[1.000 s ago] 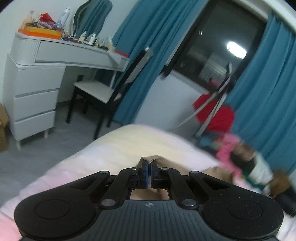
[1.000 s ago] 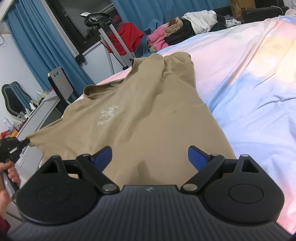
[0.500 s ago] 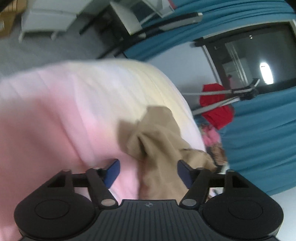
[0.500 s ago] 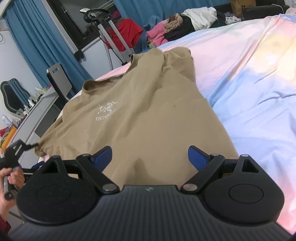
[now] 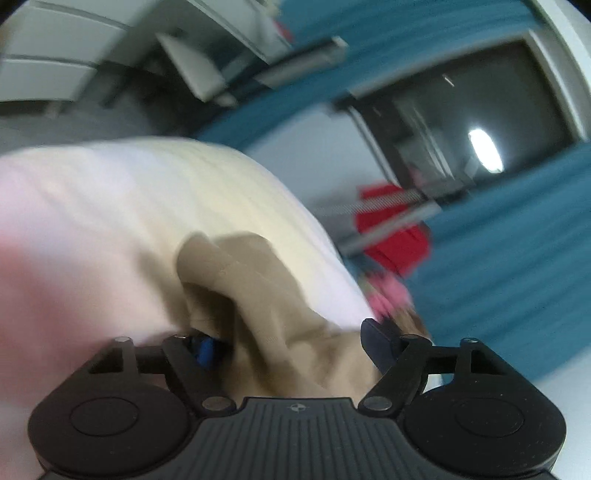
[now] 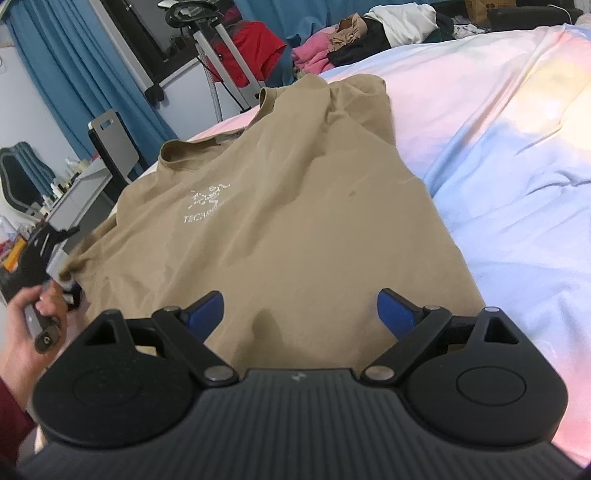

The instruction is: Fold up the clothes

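A tan T-shirt with a white chest logo lies flat on the bed, collar at the far end. My right gripper is open and empty, hovering just above the shirt's near hem. In the blurred left wrist view my left gripper is open, with the shirt's bunched left sleeve lying loose between its jaws. The left gripper also shows in the right wrist view at the sleeve's edge, held by a hand.
The bed sheet is pastel pink, blue and yellow. A pile of clothes lies beyond the bed's far end. An exercise bike with a red garment, a chair and a white dresser stand to the left.
My left gripper opened and let go of the sleeve, which dropped onto the bed in a bunch. That gripper tilted down and moved closer to the sleeve. The right gripper stayed open.
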Available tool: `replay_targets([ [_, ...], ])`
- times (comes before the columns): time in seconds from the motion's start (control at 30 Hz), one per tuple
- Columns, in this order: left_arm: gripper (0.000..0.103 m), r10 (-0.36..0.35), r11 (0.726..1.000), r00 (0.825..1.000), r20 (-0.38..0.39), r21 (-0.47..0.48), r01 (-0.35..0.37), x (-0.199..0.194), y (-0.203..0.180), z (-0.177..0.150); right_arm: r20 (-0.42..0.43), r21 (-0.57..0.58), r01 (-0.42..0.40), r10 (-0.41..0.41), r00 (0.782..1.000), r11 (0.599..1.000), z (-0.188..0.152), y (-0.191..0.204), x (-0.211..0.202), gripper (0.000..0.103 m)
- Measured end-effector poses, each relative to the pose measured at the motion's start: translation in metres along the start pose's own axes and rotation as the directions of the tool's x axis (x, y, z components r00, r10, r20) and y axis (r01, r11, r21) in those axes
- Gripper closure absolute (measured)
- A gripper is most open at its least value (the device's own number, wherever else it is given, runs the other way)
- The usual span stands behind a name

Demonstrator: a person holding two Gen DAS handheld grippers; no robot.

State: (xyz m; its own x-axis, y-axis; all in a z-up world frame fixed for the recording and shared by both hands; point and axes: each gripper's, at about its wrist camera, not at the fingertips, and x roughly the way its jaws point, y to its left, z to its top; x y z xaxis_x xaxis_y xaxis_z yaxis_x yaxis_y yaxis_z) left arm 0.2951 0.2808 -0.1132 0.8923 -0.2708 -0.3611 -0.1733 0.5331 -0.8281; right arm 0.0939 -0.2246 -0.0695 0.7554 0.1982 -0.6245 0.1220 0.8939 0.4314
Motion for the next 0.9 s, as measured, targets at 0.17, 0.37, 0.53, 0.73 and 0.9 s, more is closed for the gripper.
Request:
replay_targets([
  [0.17, 0.037, 0.011, 1.000, 1.000, 0.006, -0.024, -0.011, 0.018, 0.012, 0.007, -0.006, -0.014, 0.006, -0.006, 1.000, 1.000, -0.002, 0.001, 0.004, 0.010],
  [0.37, 0.093, -0.004, 1.000, 0.995, 0.097, -0.014, 0.005, 0.022, 0.017, 0.013, 0.005, -0.031, 0.017, -0.016, 1.000, 0.999, -0.003, 0.001, 0.005, 0.011],
  [0.53, 0.095, 0.025, 0.994, 0.969, 0.245, 0.098, -0.050, -0.006, 0.001, 0.032, 0.021, -0.049, 0.035, -0.034, 0.999, 0.998, -0.003, 0.004, 0.008, 0.010],
  [0.73, 0.089, 0.244, 0.917, 0.945, 0.218, 0.265, -0.298, 0.019, -0.008, 0.031, 0.040, -0.052, 0.047, -0.045, 0.998, 0.998, -0.003, 0.000, 0.006, 0.012],
  [0.9, 0.045, 0.293, 0.901, 0.936, 0.194, 0.273, -0.338, 0.009, -0.013, 0.030, 0.074, -0.077, 0.065, -0.059, 0.995, 0.995, -0.001, 0.003, 0.004, 0.012],
])
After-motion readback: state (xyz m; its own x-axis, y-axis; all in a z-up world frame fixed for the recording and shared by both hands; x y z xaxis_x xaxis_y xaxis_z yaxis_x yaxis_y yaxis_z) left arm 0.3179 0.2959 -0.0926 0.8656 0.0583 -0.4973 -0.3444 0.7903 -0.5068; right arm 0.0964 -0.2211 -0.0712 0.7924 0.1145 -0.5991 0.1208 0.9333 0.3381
